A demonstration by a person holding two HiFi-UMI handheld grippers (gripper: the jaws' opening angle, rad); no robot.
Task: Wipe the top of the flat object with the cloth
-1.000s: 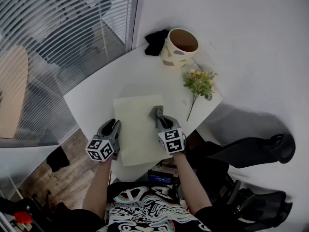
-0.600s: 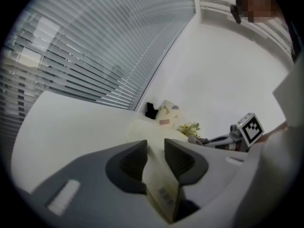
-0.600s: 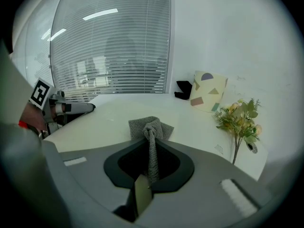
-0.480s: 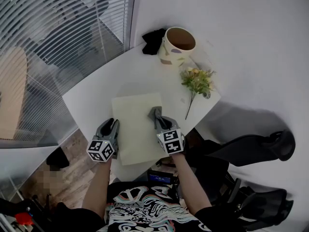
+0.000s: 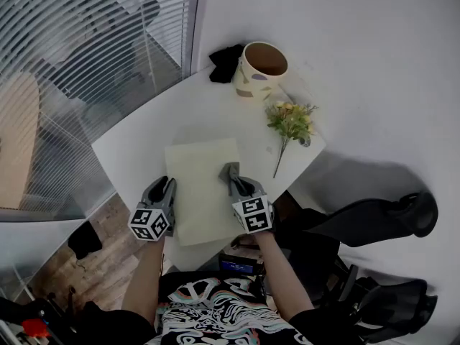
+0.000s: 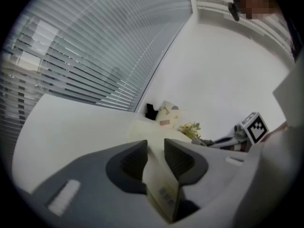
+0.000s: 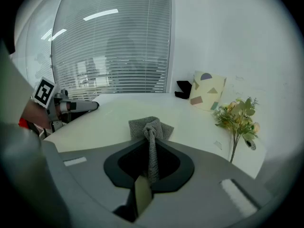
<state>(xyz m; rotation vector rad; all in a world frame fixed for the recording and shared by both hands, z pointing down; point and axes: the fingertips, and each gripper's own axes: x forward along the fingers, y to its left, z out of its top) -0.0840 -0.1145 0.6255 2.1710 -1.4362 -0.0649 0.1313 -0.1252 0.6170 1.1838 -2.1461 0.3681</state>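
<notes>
The left gripper (image 5: 165, 187) has its jaws drawn in to a narrow slit, pinching the thin near-left edge of the mat (image 5: 200, 182), which runs away ahead of its fingers. The right gripper (image 5: 234, 182) is closed tight on a bunched grey cloth (image 5: 230, 171). The cloth's free end spills out just past the fingertips and lies on the mat's right half.

The mat looks thin, light and fairly stiff. On the smooth white table (image 5: 136, 142) it would probably slide under a wipe, so an edge pinch like the left one suits it, well clear of the cloth's path. The cloth is soft and limp. Gripped at a gathered fold, it likely drags flat behind the fingers and needs only light downward pressure.

By count there is one mat, one cloth and two grippers. Well beyond the right fingers stand one pot (image 5: 260, 69), one flower sprig (image 5: 291, 119) and one black item (image 5: 224, 62).
</notes>
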